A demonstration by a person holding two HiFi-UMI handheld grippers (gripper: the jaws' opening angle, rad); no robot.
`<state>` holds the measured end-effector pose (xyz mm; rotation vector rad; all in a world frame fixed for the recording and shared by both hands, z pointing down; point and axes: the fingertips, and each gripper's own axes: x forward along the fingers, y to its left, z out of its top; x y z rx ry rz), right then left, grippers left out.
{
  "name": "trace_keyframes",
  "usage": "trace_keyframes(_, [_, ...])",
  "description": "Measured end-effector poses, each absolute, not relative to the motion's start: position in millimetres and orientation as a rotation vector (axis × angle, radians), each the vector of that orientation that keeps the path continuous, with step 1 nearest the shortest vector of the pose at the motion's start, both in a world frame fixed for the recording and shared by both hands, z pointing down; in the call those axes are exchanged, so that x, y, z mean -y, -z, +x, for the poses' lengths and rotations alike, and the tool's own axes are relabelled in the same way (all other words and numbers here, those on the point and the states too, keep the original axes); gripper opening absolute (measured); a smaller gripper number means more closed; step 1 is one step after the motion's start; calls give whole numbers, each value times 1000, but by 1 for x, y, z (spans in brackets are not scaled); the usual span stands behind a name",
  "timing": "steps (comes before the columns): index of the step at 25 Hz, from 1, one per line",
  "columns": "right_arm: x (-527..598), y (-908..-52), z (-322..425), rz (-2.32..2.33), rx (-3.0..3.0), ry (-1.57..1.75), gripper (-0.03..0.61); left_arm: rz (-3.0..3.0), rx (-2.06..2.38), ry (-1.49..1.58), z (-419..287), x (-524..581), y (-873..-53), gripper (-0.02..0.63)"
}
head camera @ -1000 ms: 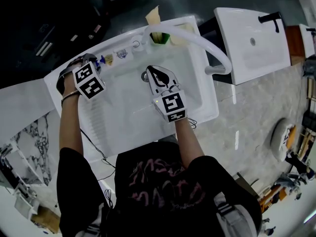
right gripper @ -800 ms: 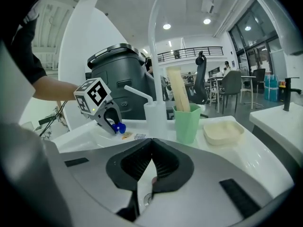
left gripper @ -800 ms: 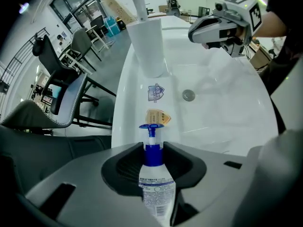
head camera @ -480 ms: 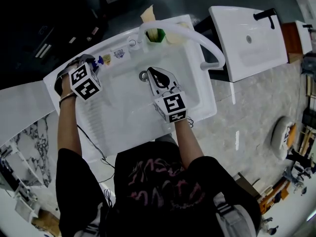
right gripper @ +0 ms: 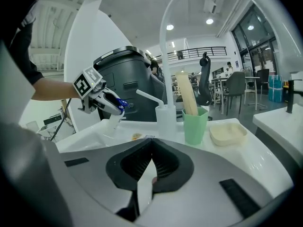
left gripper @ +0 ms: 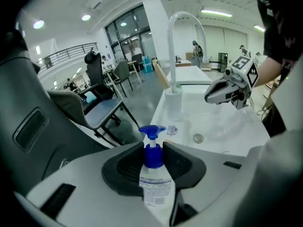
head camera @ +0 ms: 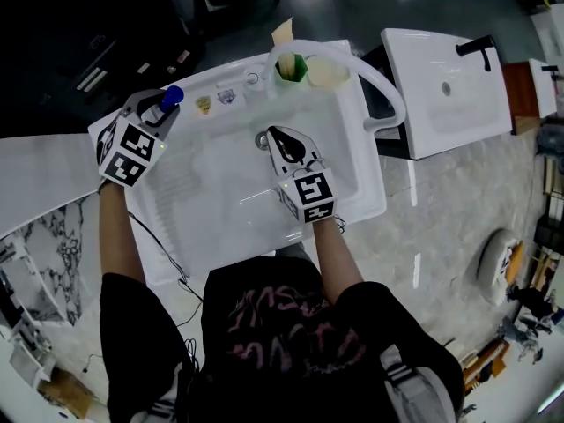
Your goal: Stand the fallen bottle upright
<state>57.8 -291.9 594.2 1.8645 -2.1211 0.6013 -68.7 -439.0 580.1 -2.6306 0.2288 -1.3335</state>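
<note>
A white bottle [left gripper: 154,176] with a blue pump top [head camera: 171,96] is held by its neck in my left gripper [left gripper: 152,148], whose pads press on both sides of the blue collar. The bottle hangs lifted above the left rim of the white sink [head camera: 370,203], tilted with the pump top away from me. From the right gripper view the left gripper [right gripper: 102,100] is raised over the sink's far edge with the bottle's white body [right gripper: 112,121] under it. My right gripper [head camera: 280,137] hovers over the basin, shut and empty [right gripper: 151,150].
An arched white faucet [head camera: 357,67] spans the sink's back. A green cup [right gripper: 195,122] with a stick, a cream soap dish [right gripper: 228,133] and a clear pump dispenser [right gripper: 165,117] stand on the back ledge. A second basin [head camera: 449,77] lies to the right.
My left gripper has risen off the sink ledge with the bottle and rolled, so the blue pump top now shows from above. The right gripper has stayed put.
</note>
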Motion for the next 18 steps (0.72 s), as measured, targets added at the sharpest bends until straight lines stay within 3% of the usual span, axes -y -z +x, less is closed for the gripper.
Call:
trace_keyframes(8, [296, -594, 34, 1781, 2149, -571, 14, -2786, -397, 1087, -121, 449, -553, 132])
trace_keyframes(18, [303, -591, 1, 1712, 2179, -537, 14, -2819, -468, 1052, -168, 449, -550, 137])
